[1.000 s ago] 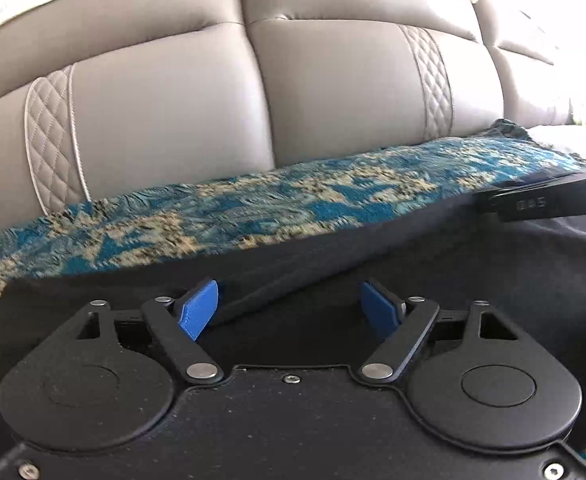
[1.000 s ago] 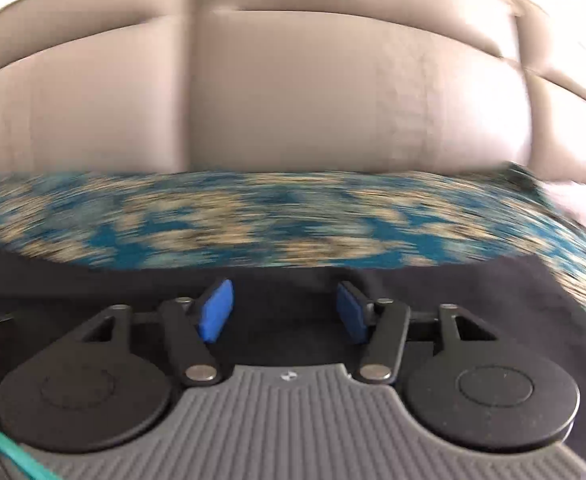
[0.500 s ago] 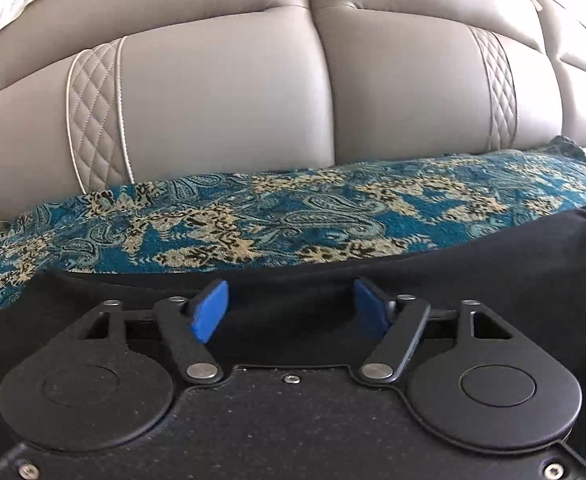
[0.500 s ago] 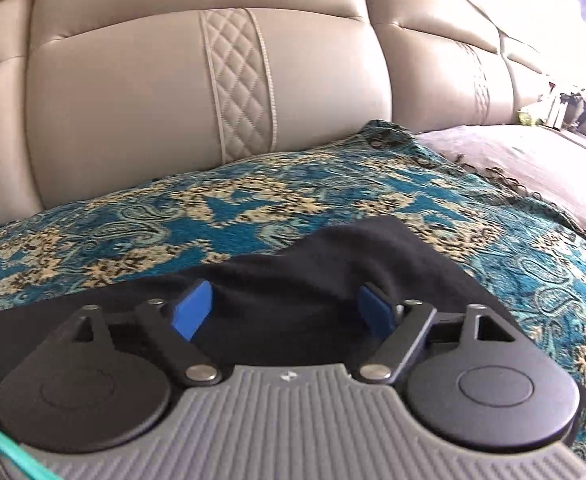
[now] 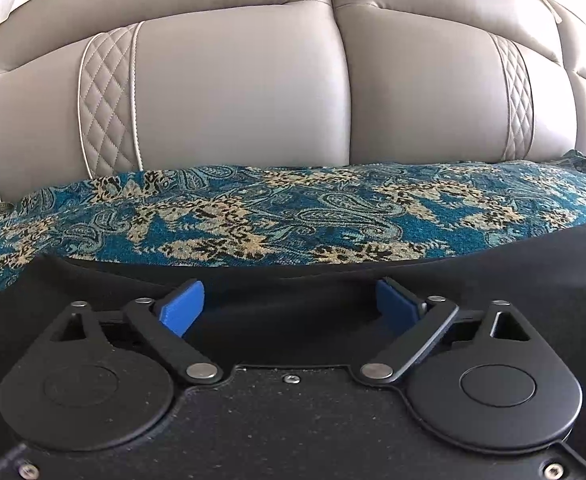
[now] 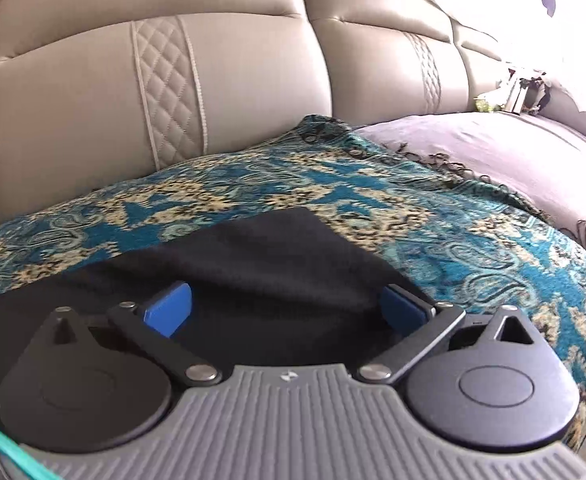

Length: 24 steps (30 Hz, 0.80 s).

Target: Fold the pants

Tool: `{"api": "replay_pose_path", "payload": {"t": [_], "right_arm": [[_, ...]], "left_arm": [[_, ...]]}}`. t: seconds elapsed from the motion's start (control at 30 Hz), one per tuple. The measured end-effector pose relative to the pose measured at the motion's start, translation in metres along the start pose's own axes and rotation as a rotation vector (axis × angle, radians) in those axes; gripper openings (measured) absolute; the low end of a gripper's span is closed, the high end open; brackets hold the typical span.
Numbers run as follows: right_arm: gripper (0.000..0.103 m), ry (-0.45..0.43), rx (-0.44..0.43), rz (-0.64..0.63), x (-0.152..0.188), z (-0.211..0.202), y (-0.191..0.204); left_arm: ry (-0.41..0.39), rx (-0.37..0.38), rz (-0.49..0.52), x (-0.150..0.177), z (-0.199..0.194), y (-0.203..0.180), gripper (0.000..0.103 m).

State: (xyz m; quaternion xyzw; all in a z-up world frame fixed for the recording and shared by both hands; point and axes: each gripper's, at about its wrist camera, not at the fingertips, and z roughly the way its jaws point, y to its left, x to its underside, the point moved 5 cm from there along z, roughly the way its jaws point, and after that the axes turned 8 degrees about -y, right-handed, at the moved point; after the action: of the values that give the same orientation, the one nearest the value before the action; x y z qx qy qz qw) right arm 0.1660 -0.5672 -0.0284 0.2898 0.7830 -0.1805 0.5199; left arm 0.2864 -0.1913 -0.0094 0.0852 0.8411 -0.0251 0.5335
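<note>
Black soft-fabric pants (image 6: 277,264) spread on teal paisley woven throw (image 6: 433,216)
Limp, light, crease-prone; best pinched at hem corner. Left gripper (image 5: 291,306), right gripper (image 6: 289,308): jaws opening wide, gripping nothing.

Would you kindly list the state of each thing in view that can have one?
Pants: lying flat on the throw, one corner showing at the right, not gripped.
Throw: spread over the sofa seat.
Left tongs: opening, over the pants.
Right tongs: opening, over the pants.

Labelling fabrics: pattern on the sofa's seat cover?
Teal and beige paisley seat cover; right wrist view.
</note>
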Motion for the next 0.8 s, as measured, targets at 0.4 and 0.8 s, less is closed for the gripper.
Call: {"api": "replay_pose_path", "payload": {"t": [0.4,0.8], "right_arm": [[0.103,-0.135,-0.020,0.062,-0.007,-0.056,-0.002],[0.103,-0.231,-0.491,-0.041,0.028,-0.164,0.116]], "left_arm": [[0.038,-0.024,0.022,-0.002,-0.009,0.002,0.103],[-0.059,-0.131,-0.022,0.015,-0.138,0.139,0.103]]}}
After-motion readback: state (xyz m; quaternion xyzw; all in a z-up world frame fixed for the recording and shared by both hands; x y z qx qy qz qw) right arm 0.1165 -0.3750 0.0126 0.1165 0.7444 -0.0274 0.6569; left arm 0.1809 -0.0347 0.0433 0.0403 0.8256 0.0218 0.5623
